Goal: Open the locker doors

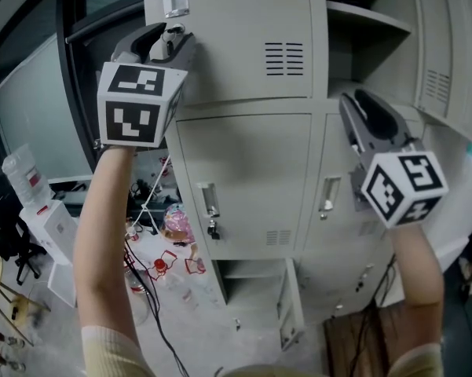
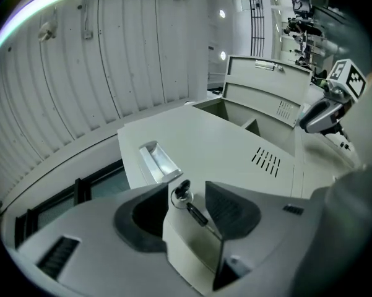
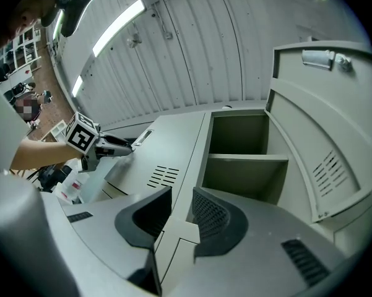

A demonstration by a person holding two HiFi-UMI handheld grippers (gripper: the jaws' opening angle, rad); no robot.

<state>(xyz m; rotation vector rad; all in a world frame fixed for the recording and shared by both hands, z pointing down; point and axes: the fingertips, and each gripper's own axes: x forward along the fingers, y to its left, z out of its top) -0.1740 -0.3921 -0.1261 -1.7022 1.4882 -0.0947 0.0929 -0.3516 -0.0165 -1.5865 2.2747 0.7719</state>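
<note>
The beige locker bank [image 1: 243,171] fills the head view. Its upper-left door [image 1: 243,30] is closed, with a recessed handle [image 2: 158,159] and a key [image 2: 182,190] in the lock below it. My left gripper [image 1: 169,38] is held up at that lock. In the left gripper view it [image 2: 186,189] stands open, with the key between the jaws and untouched. The upper-right compartment [image 3: 241,156] is open, its door [image 3: 322,153] swung out to the right. My right gripper [image 1: 350,107] sits just below it, at the middle-right door's [image 1: 342,203] top corner. Its jaws [image 3: 182,193] are apart, with the locker's front seam showing between them.
The middle-left door [image 1: 243,179] is closed, with a handle and key [image 1: 210,206]. A bottom-row door [image 1: 292,309] hangs ajar. A water bottle [image 1: 20,175], a black chair [image 1: 8,238], cables and red-and-white clutter [image 1: 173,246] lie on the floor at left.
</note>
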